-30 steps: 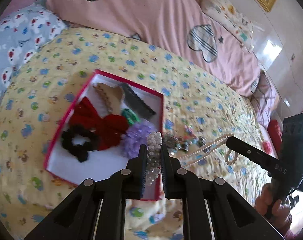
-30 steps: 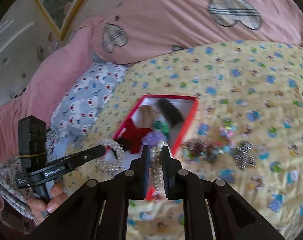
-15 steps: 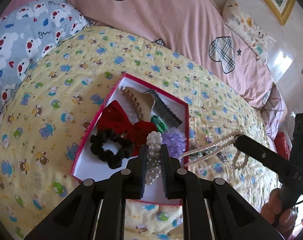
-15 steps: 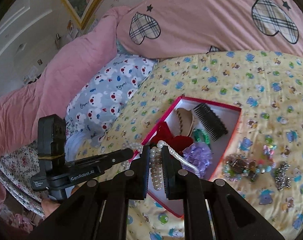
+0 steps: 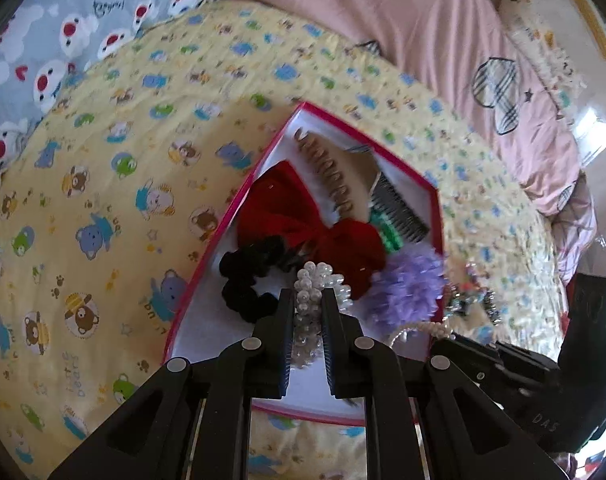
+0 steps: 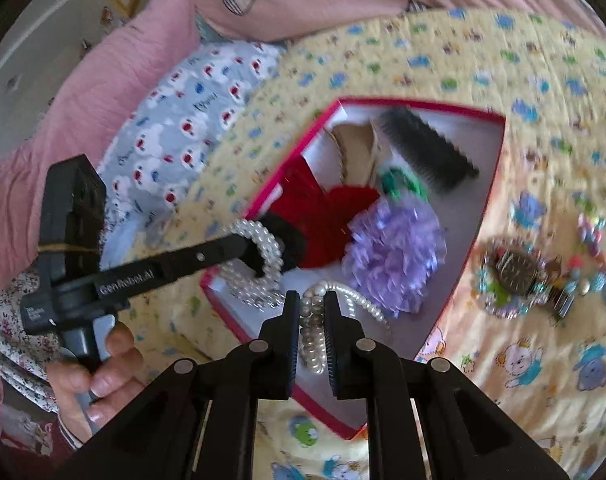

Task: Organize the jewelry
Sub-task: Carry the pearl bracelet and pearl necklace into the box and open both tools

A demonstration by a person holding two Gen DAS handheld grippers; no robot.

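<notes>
A pearl necklace [image 6: 313, 312] is held between both grippers. My left gripper [image 5: 308, 300] is shut on its bunched pearl end [image 5: 313, 280], low over the near corner of the red box [image 5: 433, 196]. My right gripper [image 6: 311, 304] is shut on the other stretch of pearls, over the box's [image 6: 499, 128] white floor. In the right wrist view the left gripper [image 6: 255, 248] shows with pearl loops [image 6: 269, 252] hanging from it. The box holds a red bow [image 5: 303, 220], black scrunchie [image 5: 247, 276], purple flower [image 5: 411, 288], beige claw clip [image 5: 335, 176] and black comb [image 5: 399, 212].
The box lies on a yellow cartoon-print blanket [image 5: 103, 200]. A watch [image 6: 519, 272] and beaded bracelets [image 6: 587, 240] lie on the blanket right of the box. Pink bedding [image 5: 403, 20] and a blue patterned pillow [image 5: 63, 20] lie behind.
Both grippers have moved down and closer to the box with the pearls. The box now fills more of both views and the pearls hang over its near part.
</notes>
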